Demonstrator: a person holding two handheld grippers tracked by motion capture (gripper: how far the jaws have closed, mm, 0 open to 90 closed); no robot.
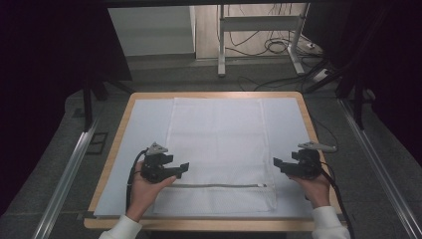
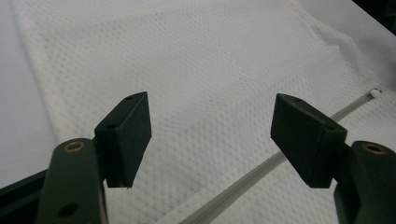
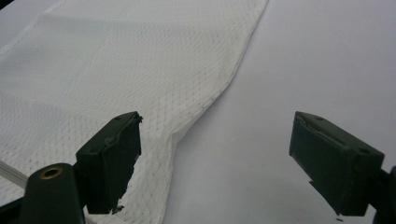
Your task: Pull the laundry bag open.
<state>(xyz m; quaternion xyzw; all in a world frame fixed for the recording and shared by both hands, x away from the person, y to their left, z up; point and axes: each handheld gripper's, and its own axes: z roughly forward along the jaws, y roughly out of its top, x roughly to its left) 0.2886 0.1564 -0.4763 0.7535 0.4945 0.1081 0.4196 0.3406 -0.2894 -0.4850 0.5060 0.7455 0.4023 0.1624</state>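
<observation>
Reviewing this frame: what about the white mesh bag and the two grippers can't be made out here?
- White mesh zip bag: whether anything is inside; the weave is opaque in every view.
- Grey zipper: the slider is too small in the high view, and the left gripper view's bottom edge cuts the zipper off.
- Left gripper and right gripper: height above the bag; both stand open.

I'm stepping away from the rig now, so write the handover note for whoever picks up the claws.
Left claw: open, nothing between its jaws, over the left edge of the white mesh bag.
Right claw: open, empty, at the bag's right edge.
Bag: lies flat on the pale sheet on the table, its zipper running across near the person's side.
Done: bag laid out flat.
Left: neither claw grips the bag; whatever handling comes next, probably folding, has not begun.
</observation>
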